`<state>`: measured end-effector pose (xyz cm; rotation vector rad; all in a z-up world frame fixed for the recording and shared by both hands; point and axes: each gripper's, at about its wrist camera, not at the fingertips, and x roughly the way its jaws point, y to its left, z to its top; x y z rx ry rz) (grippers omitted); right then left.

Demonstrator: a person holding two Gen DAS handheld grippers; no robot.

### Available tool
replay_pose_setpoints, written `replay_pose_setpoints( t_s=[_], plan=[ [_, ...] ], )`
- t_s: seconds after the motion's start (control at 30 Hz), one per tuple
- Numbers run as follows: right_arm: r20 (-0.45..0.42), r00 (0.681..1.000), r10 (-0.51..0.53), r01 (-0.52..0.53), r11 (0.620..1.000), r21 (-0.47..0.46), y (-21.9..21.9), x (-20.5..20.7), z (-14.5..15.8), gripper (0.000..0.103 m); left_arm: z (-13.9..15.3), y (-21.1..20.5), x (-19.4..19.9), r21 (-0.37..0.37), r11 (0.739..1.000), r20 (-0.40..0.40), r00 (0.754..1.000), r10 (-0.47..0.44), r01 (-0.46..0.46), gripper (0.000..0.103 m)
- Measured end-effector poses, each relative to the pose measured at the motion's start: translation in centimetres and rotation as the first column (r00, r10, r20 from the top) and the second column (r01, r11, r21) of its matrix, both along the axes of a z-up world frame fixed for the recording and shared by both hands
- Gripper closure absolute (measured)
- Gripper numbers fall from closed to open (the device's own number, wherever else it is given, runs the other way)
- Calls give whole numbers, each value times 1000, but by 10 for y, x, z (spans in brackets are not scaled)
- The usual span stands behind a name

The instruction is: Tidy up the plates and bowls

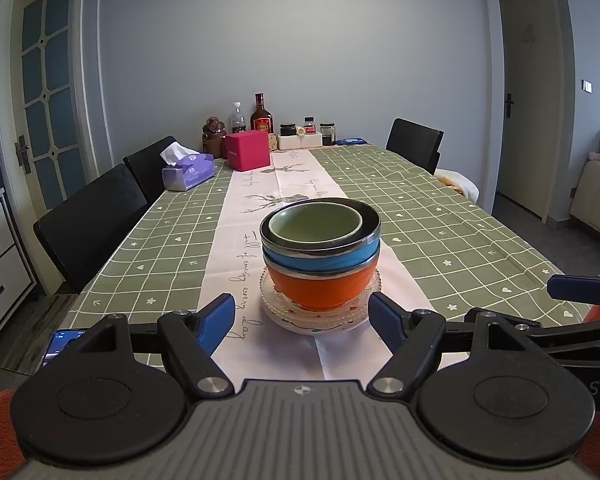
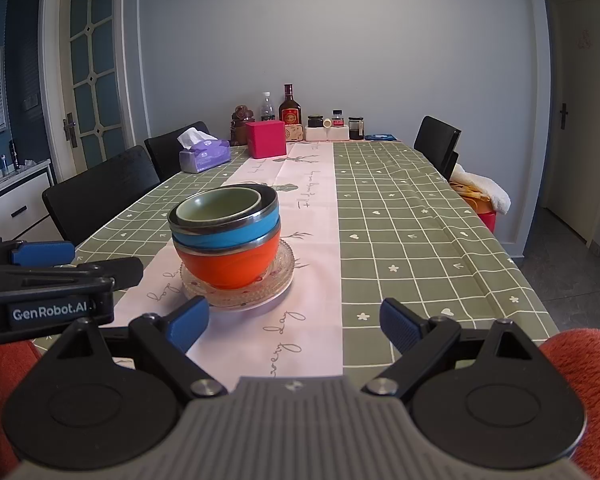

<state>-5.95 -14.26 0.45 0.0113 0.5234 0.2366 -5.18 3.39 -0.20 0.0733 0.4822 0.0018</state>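
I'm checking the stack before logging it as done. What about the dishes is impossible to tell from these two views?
- How many plates lie beneath: both views, orange bowl covers them; only rims show.
- Blue bowl's and orange bowl's insides: both views, hidden by nested bowls.
- Green bowl's outside: both views, sunk in the blue bowl.
- Far-end jar labels: too small.
- Left tool and right tool are open, touching nothing.

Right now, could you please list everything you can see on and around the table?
Bowls: three nested, green in blue in orange, on the plates.
Plates: stacked, clear glass over white, table centre.
Tablecloth: one, green checked, pale runner.
Tissue box: one, purple, far left.
Pink box: one, far end.
Bottles and jars: several, by the wall.
Chairs: three, black.
Left gripper: open.
Right gripper: open.
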Motion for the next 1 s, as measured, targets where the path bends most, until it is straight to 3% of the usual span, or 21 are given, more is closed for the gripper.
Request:
replay_pose_setpoints(
  t_s=[1.0],
  plan=[
    [-7, 1000, 5, -5, 1000, -1, 4, -1, -7, 11, -2, 3, -2, -14, 1000, -6, 1000, 18, -18, 14]
  ],
)
